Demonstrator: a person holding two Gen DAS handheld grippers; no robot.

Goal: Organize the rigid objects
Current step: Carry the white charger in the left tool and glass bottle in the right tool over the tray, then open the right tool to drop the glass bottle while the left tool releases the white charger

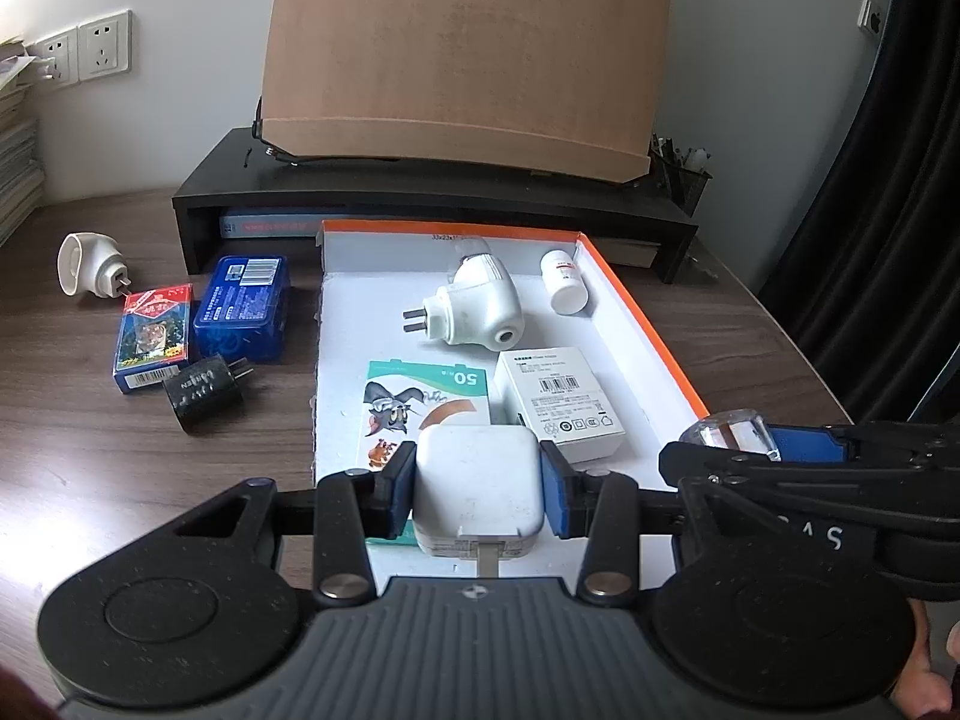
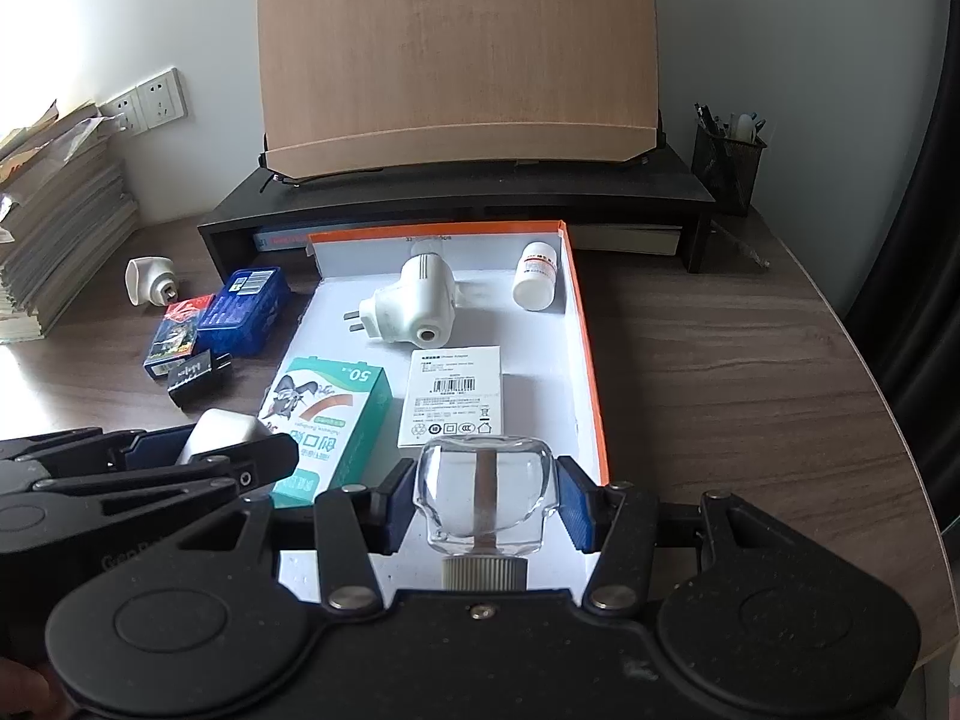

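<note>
My left gripper (image 1: 479,489) is shut on a white square charger (image 1: 477,480), held over the near end of the white, orange-rimmed box lid (image 1: 636,324). My right gripper (image 2: 485,498) is shut on a clear glass bottle (image 2: 483,489) with a ribbed cap, over the lid's near right corner. Inside the lid lie a white plug-in device (image 1: 480,306), a white pill bottle (image 1: 564,279), a white adapter box (image 1: 561,399) and a green plaster box (image 1: 420,396). The right gripper and its bottle (image 1: 729,432) show at the right of the left wrist view.
On the desk left of the lid lie a black plug (image 1: 207,393), a blue tin (image 1: 243,309), a card pack (image 1: 153,336) and a white plug-in part (image 1: 87,264). Behind stands a black monitor riser (image 1: 420,198) with a brown board, and a pen cup (image 2: 726,159).
</note>
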